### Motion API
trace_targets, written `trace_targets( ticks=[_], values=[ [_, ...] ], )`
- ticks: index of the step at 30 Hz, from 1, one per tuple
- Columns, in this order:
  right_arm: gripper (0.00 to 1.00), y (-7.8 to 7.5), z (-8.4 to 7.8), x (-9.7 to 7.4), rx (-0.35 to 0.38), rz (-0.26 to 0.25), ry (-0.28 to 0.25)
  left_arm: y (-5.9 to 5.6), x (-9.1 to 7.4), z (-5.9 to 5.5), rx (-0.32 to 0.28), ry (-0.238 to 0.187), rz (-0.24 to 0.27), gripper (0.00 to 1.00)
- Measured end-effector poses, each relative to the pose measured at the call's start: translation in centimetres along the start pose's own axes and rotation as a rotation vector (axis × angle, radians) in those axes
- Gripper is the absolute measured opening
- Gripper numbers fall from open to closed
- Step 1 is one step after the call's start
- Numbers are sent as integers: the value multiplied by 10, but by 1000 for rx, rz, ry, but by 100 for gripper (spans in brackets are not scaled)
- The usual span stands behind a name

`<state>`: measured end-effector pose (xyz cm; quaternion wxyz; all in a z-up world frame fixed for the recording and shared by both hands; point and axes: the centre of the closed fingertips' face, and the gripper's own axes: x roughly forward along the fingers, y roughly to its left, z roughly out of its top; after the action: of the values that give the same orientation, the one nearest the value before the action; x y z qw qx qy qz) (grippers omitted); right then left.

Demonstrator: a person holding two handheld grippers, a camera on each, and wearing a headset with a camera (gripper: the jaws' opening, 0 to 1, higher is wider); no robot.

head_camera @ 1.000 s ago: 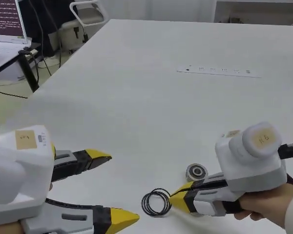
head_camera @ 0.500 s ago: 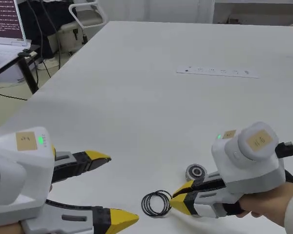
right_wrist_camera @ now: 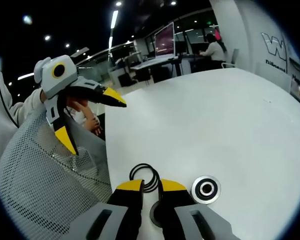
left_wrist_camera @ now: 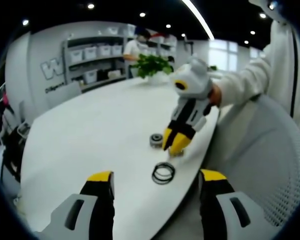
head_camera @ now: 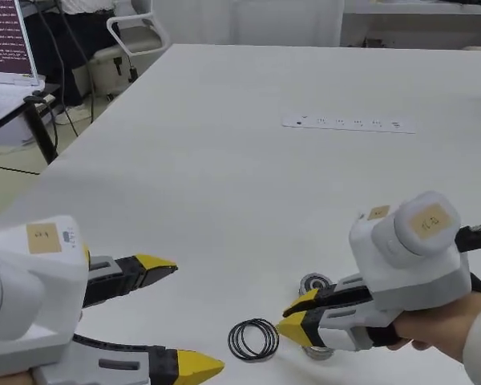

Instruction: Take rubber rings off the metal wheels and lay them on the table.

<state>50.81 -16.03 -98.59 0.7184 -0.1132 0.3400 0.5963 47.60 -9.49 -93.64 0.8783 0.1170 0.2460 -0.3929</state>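
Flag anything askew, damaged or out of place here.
Nothing stands out: rubber rings lie flat together near the table edge, one metal wheel flat beside the right gripper, a second wheel beneath it.

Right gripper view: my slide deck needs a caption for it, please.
Right claw, jaws close together, above a metal wheel; black rubber rings lie ahead, second wheel beside, left claw open.

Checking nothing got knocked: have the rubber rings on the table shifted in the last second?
No. The rubber rings lie the same way off the metal wheel, left and nearer.
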Motion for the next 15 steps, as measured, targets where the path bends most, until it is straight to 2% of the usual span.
trace_targets(
  ticks=[8, 15],
  values=[
    [19, 8, 21, -18, -18, 3, -68, -3, 1, -1, -1, 3, -14, 73],
    [39, 21, 35, -41, -43, 11, -128, -5, 0, 0, 14, 2, -20, 76]
  ],
)
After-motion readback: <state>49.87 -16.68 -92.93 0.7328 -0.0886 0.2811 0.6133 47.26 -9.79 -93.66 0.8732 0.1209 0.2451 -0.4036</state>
